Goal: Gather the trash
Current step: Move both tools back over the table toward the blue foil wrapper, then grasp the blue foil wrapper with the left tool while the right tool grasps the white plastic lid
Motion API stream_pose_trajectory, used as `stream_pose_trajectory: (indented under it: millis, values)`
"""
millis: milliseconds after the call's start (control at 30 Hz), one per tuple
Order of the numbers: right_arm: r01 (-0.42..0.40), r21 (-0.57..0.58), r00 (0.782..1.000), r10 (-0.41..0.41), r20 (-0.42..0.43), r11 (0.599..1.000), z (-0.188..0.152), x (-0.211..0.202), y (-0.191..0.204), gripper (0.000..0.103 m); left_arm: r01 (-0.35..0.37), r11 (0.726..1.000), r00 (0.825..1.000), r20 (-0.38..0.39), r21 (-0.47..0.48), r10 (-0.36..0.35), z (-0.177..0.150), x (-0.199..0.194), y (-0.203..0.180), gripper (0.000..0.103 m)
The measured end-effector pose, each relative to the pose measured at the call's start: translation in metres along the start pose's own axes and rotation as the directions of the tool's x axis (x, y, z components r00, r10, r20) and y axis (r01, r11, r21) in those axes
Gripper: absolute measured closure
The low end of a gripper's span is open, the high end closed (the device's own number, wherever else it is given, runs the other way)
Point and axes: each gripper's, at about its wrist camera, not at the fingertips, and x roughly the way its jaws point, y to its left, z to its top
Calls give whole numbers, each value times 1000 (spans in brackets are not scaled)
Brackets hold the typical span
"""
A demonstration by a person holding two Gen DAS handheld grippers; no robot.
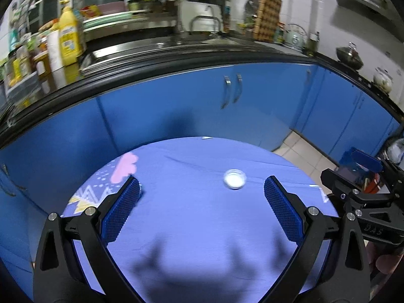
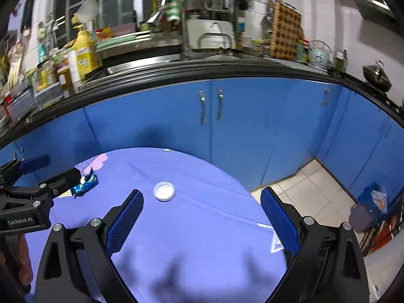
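Note:
A small round white lid lies on the round table with a purple-blue cloth; it also shows in the right wrist view. A crumpled blue foil wrapper lies at the table's left side, next to the left gripper's fingertip. My left gripper is open and empty above the table, the lid ahead between its fingers. My right gripper is open and empty, the lid just ahead of its left finger. In the left wrist view the wrapper is hidden behind the left finger.
Blue kitchen cabinets stand just beyond the table, under a black counter crowded with bottles and a sink. A dark bin with a bag stands on the tiled floor at the right. The other gripper's body is close on the right.

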Motion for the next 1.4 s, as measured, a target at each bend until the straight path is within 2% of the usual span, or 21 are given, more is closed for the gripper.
stream_pose_trajectory:
  millis: [333,700,967,1200,1333,1400]
  values:
    - [-63,-80,996,58,-63,995,0,45,51,12,-47,996,998,-43,-79,44,-13,25,60,5]
    - [-79,-59,982,67,-179,995,-17,112,63,12,-88,987,987,-142,-137,69,-41,78,110,5]
    - [-66,-18,966,59,-254,998,-25,155,58,12,-101,983,980,-187,-153,72,-48,108,128,6]
    - [-71,-9,959,66,-277,997,-23,177,55,12,-105,988,979,-189,-115,82,-43,125,125,6]
    - [-86,-6,956,81,-283,996,-22,184,57,12,-114,987,972,-216,-111,88,-46,134,127,18]
    - [-92,-13,953,84,-292,996,-24,187,60,12,-125,987,971,-216,-102,101,-47,135,128,19]
